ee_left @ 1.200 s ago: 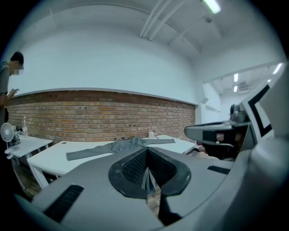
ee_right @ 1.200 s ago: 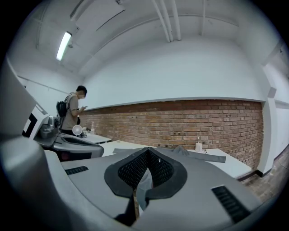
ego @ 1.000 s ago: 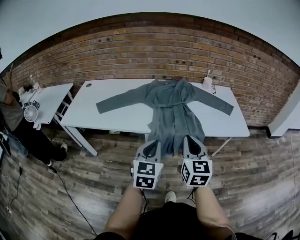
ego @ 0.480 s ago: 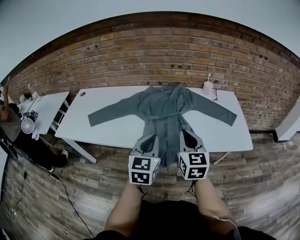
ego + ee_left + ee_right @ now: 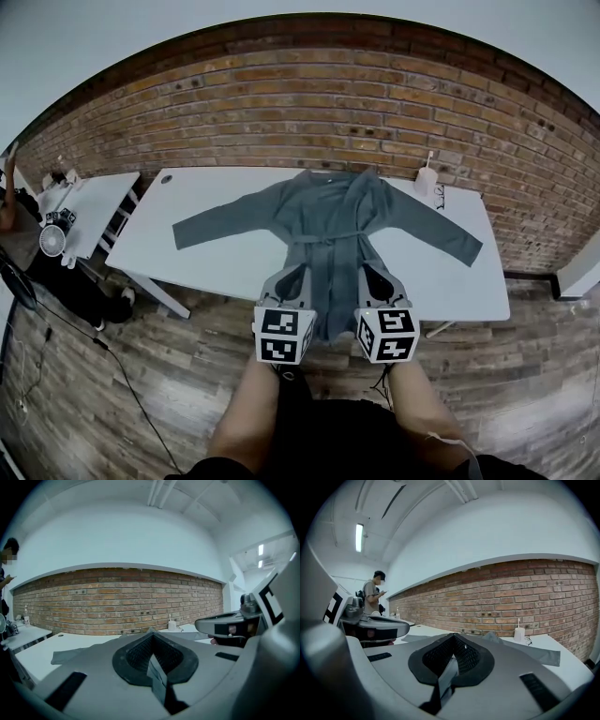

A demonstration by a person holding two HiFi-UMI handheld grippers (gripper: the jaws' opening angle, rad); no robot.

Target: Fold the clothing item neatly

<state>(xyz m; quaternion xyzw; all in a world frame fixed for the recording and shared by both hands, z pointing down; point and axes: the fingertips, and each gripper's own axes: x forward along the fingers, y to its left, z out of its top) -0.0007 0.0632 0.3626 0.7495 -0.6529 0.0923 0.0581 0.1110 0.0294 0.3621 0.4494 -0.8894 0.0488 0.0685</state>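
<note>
1. Though level with the hem, not gripping it: jaws of the left gripper pressed together on nothing, jaws of the right gripper likewise closed and empty.
2. Straight ahead of both pairs of jaws, spread flat on the white counter: the grey robe, tied at the waist by a belt.
3. Long axis running directly away from the jaws: hem nearest, draped over the counter's near edge and hanging between the two grippers; collar farthest, toward the brick wall.
4. Crosswise to that axis: left sleeve ahead and to the left of the left jaws, right sleeve ahead and to the right of the right jaws, both laid out flat.
5. No telling from above whether either gripper touches the hanging cloth.
6. Neither hand nearer to the robe's middle: side by side, flanking the hem, each closer to the sleeve on its own side.
7. Judged as the start of the fold, with nothing folded yet. Probably next: open up, reach forward, take each sleeve with the jaws on its side.
8. Possible snag: weight of the overhanging hem dragging the robe toward the jaws.
</note>
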